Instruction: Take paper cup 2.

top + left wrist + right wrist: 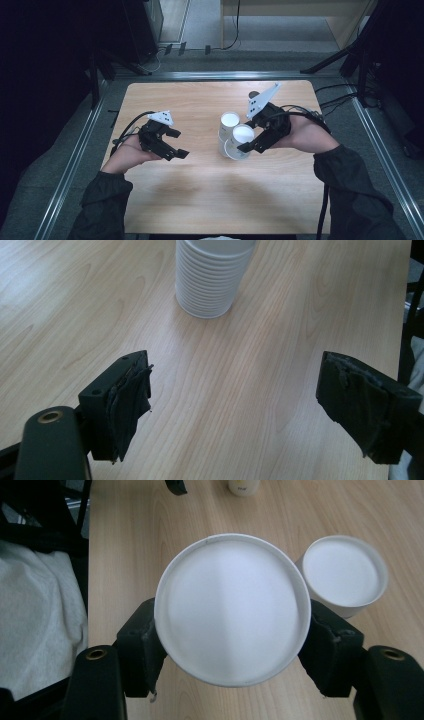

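Observation:
My right gripper (247,138) (232,635) is shut on a white paper cup (243,135) (232,607), one pad pressed on each side of its round wall. It holds the cup tilted, just above the wooden table (200,190). Close beside it stands a second white cup or stack of cups (229,123) (345,575) (212,275), ribbed down its side. At the table's left, my left gripper (179,143) (235,390) is open with bare wood between its jaws, pointing toward the stack.
A small pale bottle (243,486) (254,94) stands near the far edge of the table. Beyond the table's edge lies white cloth (35,620). Dark stands and cables (340,97) surround the table on the floor.

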`<control>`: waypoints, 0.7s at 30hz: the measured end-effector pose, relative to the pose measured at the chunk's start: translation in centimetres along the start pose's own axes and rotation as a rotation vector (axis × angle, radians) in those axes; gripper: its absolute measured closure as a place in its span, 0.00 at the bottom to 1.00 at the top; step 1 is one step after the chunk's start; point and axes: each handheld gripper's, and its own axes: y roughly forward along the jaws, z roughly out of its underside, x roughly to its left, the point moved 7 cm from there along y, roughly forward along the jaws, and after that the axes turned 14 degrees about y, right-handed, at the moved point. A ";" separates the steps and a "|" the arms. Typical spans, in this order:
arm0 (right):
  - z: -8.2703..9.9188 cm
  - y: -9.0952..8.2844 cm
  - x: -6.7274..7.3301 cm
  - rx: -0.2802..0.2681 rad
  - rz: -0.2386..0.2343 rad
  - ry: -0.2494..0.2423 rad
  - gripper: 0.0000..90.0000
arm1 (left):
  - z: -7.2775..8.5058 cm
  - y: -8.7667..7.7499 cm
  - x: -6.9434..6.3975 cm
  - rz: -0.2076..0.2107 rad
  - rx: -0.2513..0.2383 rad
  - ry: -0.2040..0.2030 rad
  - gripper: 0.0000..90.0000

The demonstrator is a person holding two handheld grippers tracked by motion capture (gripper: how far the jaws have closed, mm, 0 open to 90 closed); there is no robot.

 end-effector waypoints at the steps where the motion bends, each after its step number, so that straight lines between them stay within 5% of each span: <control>1: 0.4 0.4 0.0 -0.006 0.001 0.003 0.38 | -0.2 0.1 -0.1 0.007 -0.009 -0.005 0.16; 21: 4.6 7.3 0.1 -0.068 -0.122 0.076 0.38 | -0.4 2.2 -1.7 0.024 -0.014 0.013 0.16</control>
